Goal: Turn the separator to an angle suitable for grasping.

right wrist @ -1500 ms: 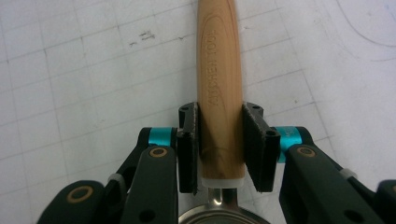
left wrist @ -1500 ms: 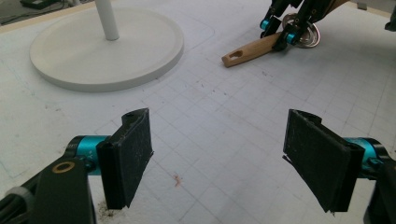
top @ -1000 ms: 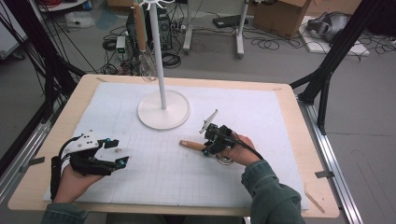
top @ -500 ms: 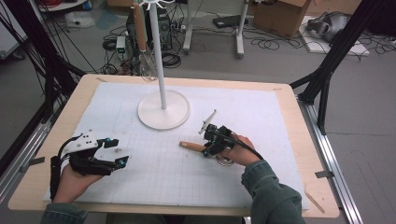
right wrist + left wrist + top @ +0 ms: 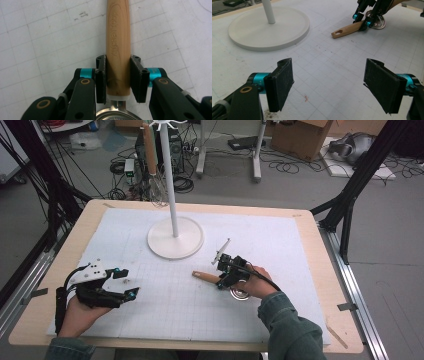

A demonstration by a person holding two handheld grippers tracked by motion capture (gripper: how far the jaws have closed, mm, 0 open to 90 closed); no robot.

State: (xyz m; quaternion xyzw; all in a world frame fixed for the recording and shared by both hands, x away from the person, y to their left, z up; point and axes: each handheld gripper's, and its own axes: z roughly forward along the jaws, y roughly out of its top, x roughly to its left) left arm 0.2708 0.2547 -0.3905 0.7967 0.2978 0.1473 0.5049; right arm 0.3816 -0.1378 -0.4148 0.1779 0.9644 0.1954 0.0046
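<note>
A kitchen tool with a light wooden handle (image 5: pixel 205 277) and a small metal bowl (image 5: pixel 241 293) lies on the white gridded mat (image 5: pixel 280 245), right of centre. My right gripper (image 5: pixel 220 281) is shut on the handle close to the bowl. In the right gripper view the pads (image 5: pixel 101 77) press both sides of the handle (image 5: pixel 118 32), just ahead of the metal bowl (image 5: pixel 115 113). My left gripper (image 5: pixel 128 283) rests at the mat's near left, open with nothing between its jaws. The left gripper view has the left gripper (image 5: pixel 328 85) facing the handle (image 5: pixel 345 29) and the right gripper (image 5: pixel 362 21).
A white stand with a round base (image 5: pixel 175 240) and a thin pole stands at the middle back of the mat. A whisk (image 5: pixel 156 190) hangs from its top. The wooden table edge (image 5: pixel 330 250) frames the mat; cables and boxes lie on the floor beyond.
</note>
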